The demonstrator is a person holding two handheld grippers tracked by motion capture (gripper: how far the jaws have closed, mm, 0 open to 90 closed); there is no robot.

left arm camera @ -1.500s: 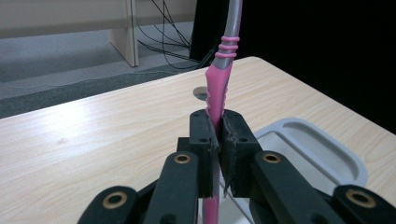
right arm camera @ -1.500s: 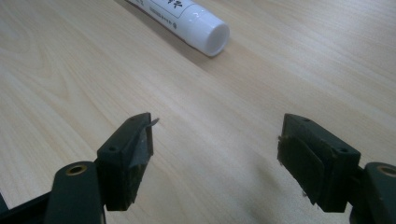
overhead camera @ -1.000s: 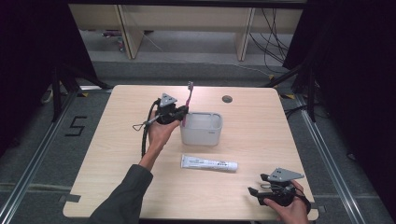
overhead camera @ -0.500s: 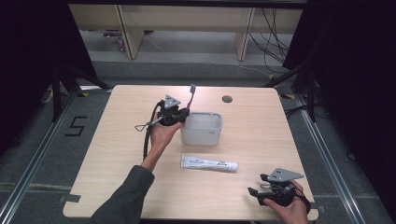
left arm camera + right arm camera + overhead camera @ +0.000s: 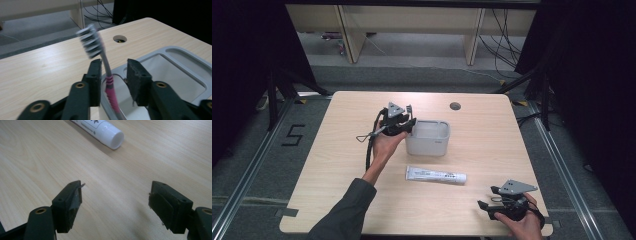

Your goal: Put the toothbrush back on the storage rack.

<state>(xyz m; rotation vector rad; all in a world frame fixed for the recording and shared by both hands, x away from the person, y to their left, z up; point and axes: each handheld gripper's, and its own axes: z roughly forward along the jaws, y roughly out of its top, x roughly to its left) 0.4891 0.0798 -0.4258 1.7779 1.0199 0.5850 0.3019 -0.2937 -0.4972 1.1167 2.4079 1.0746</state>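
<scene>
The left gripper [image 5: 113, 82] has just been opening — jaws parted, a toothbrush [image 5: 101, 62] w/ striped bristles & ribbed pink grip is seen leaning between them, its handle inside the smooth grey plastic holder [image 5: 428, 137]. The right gripper [image 5: 115, 206] is held wide apart over pale wood-grain tabletop [image 5: 37, 157] — nothing gripped; a glossy white tube [image 5: 105, 130] lies nearby.

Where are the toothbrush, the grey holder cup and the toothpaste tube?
toothbrush [image 5: 91, 41]: left gripper view, on the bristle head.
grey holder cup [image 5: 428, 145]: high view, on its front wall.
toothpaste tube [image 5: 435, 174]: high view, on the middle of its white body.
</scene>
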